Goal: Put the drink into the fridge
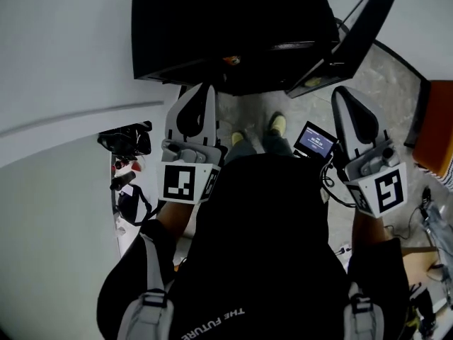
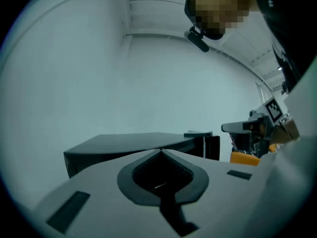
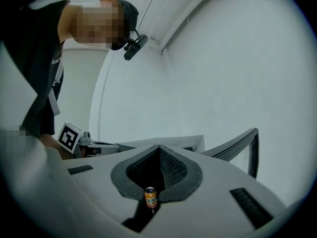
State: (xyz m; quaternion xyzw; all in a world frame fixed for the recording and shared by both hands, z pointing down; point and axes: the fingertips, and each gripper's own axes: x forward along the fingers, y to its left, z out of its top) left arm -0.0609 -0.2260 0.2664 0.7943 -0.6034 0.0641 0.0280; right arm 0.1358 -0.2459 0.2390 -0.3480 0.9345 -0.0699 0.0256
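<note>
- So the person in the black top (image 1: 269, 232) is standing right in front of the black box-shaped fridge (image 1: 212, 27), holding both grippers up in front of the chest.
- The fridge's black door (image 1: 354, 41) is hanging open on the right side.
- The left gripper (image 2: 161, 151) is sitting fully closed, jaw tips touching, with nothing pinched in there.
- The right gripper (image 3: 158, 147) is looking closed too, tips meeting and not gripping anything.
- The small orange drink can (image 3: 150, 197) is showing up tiny through the slot below the right gripper's closed tips, standing upright well beyond the jaws. I think it's sitting inside the fridge, but it's too dark and small in that view to be sure.
- Yellow shoes (image 1: 278, 124) are peeking out on the grey floor (image 1: 382, 83) between the two grippers, and a small lit screen (image 1: 315, 140) is glowing just beside the right gripper.
</note>
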